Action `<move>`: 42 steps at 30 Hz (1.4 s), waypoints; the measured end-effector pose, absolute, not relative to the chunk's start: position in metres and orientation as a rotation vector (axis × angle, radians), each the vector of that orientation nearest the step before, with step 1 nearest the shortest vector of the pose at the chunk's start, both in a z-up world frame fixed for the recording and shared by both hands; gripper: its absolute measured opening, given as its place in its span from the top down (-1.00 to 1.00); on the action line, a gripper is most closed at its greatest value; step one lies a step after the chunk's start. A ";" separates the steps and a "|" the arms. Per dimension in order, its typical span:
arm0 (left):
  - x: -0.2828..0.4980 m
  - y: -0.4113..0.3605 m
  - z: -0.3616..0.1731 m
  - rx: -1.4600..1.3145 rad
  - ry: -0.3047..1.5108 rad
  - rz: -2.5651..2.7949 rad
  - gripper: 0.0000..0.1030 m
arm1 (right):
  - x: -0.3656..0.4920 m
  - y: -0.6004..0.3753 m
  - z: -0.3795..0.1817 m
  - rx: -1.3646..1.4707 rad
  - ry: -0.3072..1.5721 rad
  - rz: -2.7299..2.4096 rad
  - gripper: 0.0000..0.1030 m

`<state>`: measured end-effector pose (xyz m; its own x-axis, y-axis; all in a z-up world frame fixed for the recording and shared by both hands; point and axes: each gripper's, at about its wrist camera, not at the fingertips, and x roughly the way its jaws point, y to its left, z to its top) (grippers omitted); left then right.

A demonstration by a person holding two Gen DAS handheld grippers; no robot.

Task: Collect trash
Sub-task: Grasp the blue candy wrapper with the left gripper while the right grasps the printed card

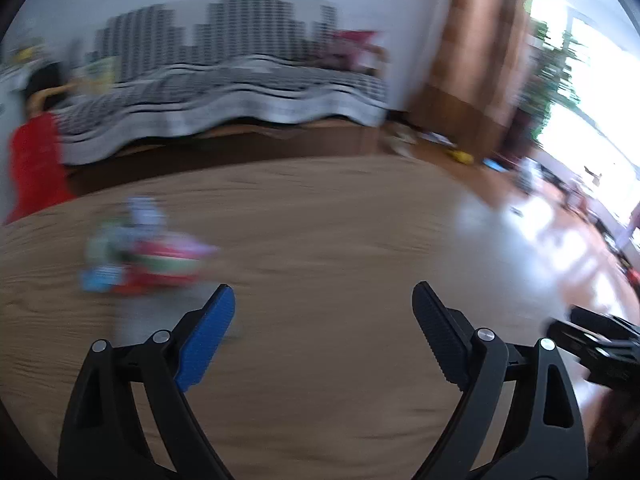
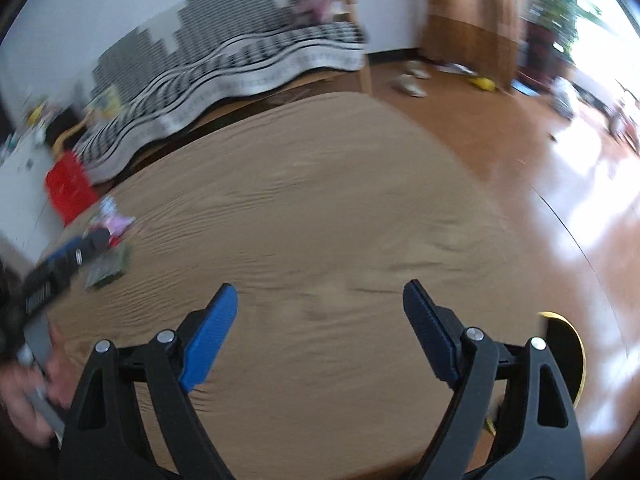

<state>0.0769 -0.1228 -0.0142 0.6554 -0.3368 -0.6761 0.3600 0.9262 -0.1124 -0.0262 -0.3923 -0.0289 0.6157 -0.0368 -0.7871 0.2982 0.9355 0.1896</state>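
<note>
Nearest, left gripper (image 1: 324, 308) with jaws spread wide and nothing between them, blue pad (image 1: 208, 340) on one finger, black on the other, hovering over the table (image 1: 340, 220); right gripper (image 2: 320, 304) likewise spread and empty above the same wood-grain top. At the right gripper's lower right, part of a black round thing with a yellow rim (image 2: 568, 356), perhaps a bin, too hidden to say. Further out, trash (image 1: 140, 256) lying on the table ahead and left of the left gripper, apart from it: a blurred heap of wrappers in red, green, pink, blue and white, individual pieces hard to separate. Same trash (image 2: 108, 240) seen from the right wrist near the table's far left edge, well apart from the right gripper, with the other gripper's body in front of part of it. Judged light, thin and crinkly, likely slick film or paper; soft enough to crush without harm, prone to slide on the smooth top or slip from the pads. Best taken at a raised fold or crumpled ridge near the heap's near edge, pinched from above, rather than at a flat sheet lying flush. Beyond the table, a red box (image 2: 68, 188), a couch with a striped cover (image 1: 224, 100), then a bright window (image 1: 592, 92)
</note>
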 end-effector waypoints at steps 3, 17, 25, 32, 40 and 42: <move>0.106 -0.054 -0.021 -0.039 0.770 -0.270 -0.69 | 0.000 -0.352 -0.033 0.269 0.909 -0.127 -0.59; 0.156 0.020 -0.067 -0.044 0.831 -0.231 -0.07 | 0.067 -0.264 -0.061 0.222 0.956 0.022 -0.59; 0.164 0.026 -0.075 -0.066 0.872 -0.224 0.84 | 0.082 -0.234 -0.071 0.194 0.967 0.083 -0.59; 0.129 0.055 -0.018 -0.163 0.765 -0.258 0.88 | 0.103 -0.193 -0.078 0.209 0.959 0.140 -0.86; 0.097 0.067 0.001 -0.139 0.730 -0.256 0.88 | 0.135 -0.128 -0.093 0.168 0.989 0.142 -0.86; 0.096 0.068 0.000 -0.135 0.731 -0.260 0.88 | 0.141 -0.118 -0.096 0.153 0.996 0.142 -0.87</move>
<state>0.0959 0.0679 0.0003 0.7144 -0.2812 -0.6408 0.1873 0.9591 -0.2121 0.1413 -0.1184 -0.0964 0.5360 0.1883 -0.8230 -0.0489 0.9801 0.1923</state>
